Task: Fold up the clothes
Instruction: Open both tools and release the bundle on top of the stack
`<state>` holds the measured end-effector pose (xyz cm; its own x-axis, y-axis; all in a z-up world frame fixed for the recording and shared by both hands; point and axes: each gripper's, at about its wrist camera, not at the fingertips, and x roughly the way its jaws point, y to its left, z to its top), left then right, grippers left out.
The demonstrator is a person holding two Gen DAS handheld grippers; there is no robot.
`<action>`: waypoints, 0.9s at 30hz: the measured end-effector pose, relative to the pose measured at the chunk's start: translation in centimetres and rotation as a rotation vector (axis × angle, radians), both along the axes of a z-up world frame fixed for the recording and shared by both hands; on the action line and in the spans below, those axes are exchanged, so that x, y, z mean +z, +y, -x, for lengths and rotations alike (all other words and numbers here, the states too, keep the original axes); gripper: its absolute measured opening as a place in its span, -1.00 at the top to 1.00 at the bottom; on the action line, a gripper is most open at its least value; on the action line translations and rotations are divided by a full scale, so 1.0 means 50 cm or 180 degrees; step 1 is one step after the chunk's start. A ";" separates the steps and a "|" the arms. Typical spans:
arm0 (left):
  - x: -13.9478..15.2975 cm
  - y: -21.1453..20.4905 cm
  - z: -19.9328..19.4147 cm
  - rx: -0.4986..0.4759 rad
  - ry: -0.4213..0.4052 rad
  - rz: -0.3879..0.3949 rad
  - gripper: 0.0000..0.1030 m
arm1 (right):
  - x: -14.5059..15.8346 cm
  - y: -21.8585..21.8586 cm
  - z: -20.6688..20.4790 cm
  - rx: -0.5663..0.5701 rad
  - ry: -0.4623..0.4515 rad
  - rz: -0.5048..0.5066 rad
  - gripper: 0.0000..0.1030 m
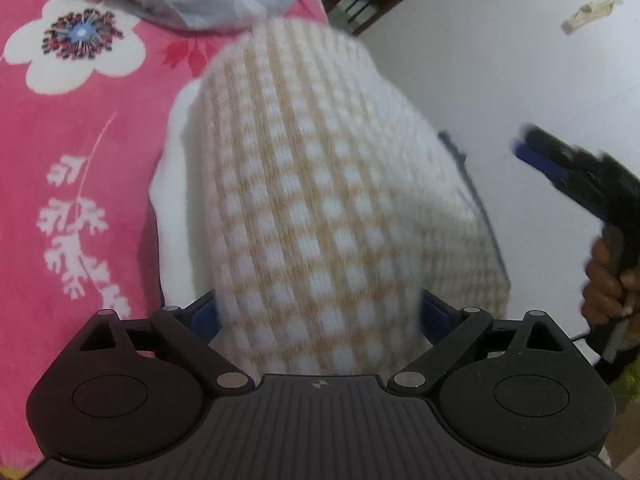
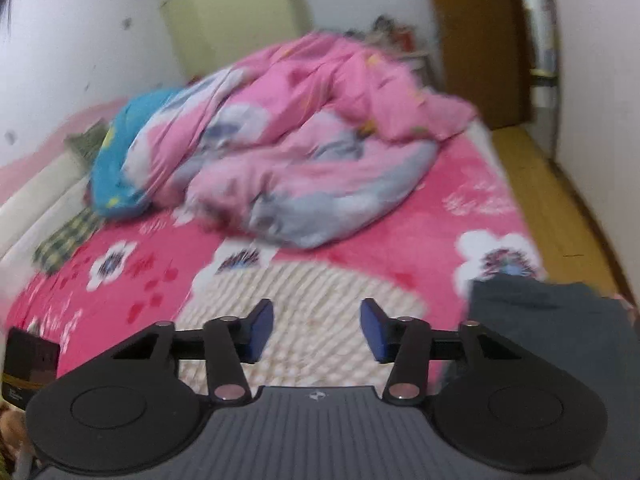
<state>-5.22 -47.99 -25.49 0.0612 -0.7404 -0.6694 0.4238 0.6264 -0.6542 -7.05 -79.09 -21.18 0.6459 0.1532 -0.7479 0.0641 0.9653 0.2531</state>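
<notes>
Gripping the cream checked knit garment [image 1: 312,200] in my left tongs [image 1: 320,320], I hold it draped above the pink floral bed [image 1: 80,160]; soft and floppy, it seems best pinched at hems. Right tongs [image 2: 317,330] gape wide, holding nothing.

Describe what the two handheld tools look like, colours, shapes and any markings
Both match. The left tool has a black body, a ribbed dark grey top plate with a small round crosshair mark, two round black discs at the sides, black link arms with silver pivot pins, and blue pads. The right tool is built the same; its flat blue pads show clearly. No cable shows for certain, and no sleeve is visible.
</notes>
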 end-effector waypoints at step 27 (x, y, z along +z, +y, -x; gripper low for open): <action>0.122 0.065 0.084 -0.0022 -0.0731 -0.0236 -0.82 | 0.124 0.220 0.321 -0.0689 0.0082 0.0412 0.25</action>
<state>-9.44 -44.72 -19.38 0.2131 -0.6906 -0.6911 0.5605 0.6658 -0.4924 -23.12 -68.08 -14.96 0.6338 -0.0849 -0.7688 0.2776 0.9527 0.1237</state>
